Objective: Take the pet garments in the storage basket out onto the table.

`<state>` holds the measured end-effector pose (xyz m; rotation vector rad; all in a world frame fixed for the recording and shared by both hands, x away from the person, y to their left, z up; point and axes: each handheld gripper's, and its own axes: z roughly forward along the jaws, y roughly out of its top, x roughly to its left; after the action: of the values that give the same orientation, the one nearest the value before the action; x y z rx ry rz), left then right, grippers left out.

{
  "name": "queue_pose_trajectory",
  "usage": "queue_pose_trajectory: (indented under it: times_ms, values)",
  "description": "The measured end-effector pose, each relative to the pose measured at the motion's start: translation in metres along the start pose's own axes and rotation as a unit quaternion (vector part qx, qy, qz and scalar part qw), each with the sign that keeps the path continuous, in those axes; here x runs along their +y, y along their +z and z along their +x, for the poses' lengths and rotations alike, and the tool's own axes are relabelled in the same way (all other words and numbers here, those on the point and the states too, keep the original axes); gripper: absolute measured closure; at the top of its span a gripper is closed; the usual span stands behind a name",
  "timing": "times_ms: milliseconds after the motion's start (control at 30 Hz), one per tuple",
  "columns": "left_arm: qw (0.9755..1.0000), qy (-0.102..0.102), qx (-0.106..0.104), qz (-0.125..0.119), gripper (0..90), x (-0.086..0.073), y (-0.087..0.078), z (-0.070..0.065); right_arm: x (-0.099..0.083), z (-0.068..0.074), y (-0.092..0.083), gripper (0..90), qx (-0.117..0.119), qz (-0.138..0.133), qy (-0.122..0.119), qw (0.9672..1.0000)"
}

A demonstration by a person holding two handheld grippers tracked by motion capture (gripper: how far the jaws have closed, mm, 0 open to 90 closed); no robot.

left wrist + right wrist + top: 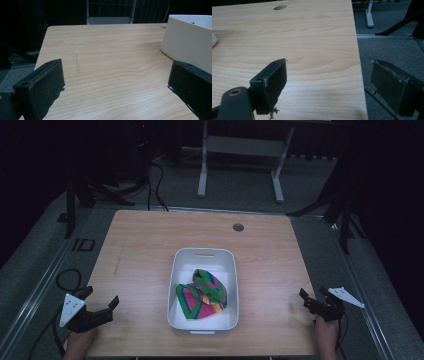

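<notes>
A white plastic bin stands in the middle of the wooden table. Inside it lies a crumpled cloth striped green, pink, yellow and blue. My left gripper rests at the table's near left corner, jaws wide open with nothing between them, well left of the bin. The left gripper view has the bin's white wall at its right. My right gripper sits at the table's right edge, open and holding nothing. In the right gripper view one jaw is over the table and the other over the floor.
A round cable hole sits near the table's far edge. A faint scuff mark runs along the wood on the left side. Beyond the table stand a white metal frame and dark tripod legs. Cables lie on the grey floor.
</notes>
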<state>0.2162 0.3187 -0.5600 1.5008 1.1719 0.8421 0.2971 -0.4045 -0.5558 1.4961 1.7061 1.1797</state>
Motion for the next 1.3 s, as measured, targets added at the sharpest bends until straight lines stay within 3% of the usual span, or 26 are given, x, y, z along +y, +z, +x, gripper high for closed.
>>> queue_pose_trajectory:
  times_ms: [100,167,200,333,467,533,633,767,833,867,1033,1300]
  values:
    - [1.0000,0.002,0.002,-0.001,0.9,0.000,0.000,-0.001,0.001,-0.002,0.002,13.5,0.012,0.011,0.003,0.9999]
    - [1.0000,0.000,0.000,0.000,0.9,0.000,0.000,0.000,0.002,-0.005,0.005,13.4,0.033,0.032,0.006,0.9989]
    - [1.0000,0.000,-0.001,0.000,0.9,0.000,0.000,0.000,0.003,-0.008,0.007,13.6,0.045,0.041,0.012,0.9981]
    - [1.0000,-0.007,-0.006,-0.001,0.9,0.000,0.000,0.001,0.005,-0.015,0.010,13.9,0.099,0.078,-0.003,0.9921]
    - [0.9999,-0.009,-0.009,-0.002,0.9,0.000,-0.001,0.002,0.006,-0.017,0.011,14.1,0.142,0.102,-0.048,0.9834]
    - [0.9999,-0.010,-0.010,-0.002,0.9,0.000,0.000,0.002,0.008,-0.016,0.010,14.1,0.166,0.086,-0.081,0.9790]
    - [0.9999,-0.011,-0.011,-0.001,0.9,0.000,0.000,0.002,0.010,-0.010,0.011,14.1,0.196,0.097,-0.130,0.9672]
    - [0.9999,-0.012,-0.012,-0.002,0.9,0.000,0.000,0.002,0.015,0.004,0.016,14.0,0.237,0.144,-0.186,0.9425]
    - [0.9999,-0.011,-0.011,-0.002,0.9,0.000,-0.001,0.002,0.018,0.013,0.019,13.8,0.256,0.168,-0.205,0.9298]
    - [0.9999,-0.010,-0.011,-0.002,0.9,-0.001,-0.001,0.001,0.019,0.016,0.020,13.8,0.261,0.173,-0.211,0.9260]
    - [0.9998,-0.011,-0.014,-0.001,0.9,-0.001,0.000,0.002,0.029,0.038,0.025,13.9,0.302,0.217,-0.229,0.8994]
    - [0.9999,-0.005,-0.016,0.004,0.9,-0.001,0.000,0.000,0.044,0.067,0.025,13.6,0.332,0.246,-0.263,0.8717]
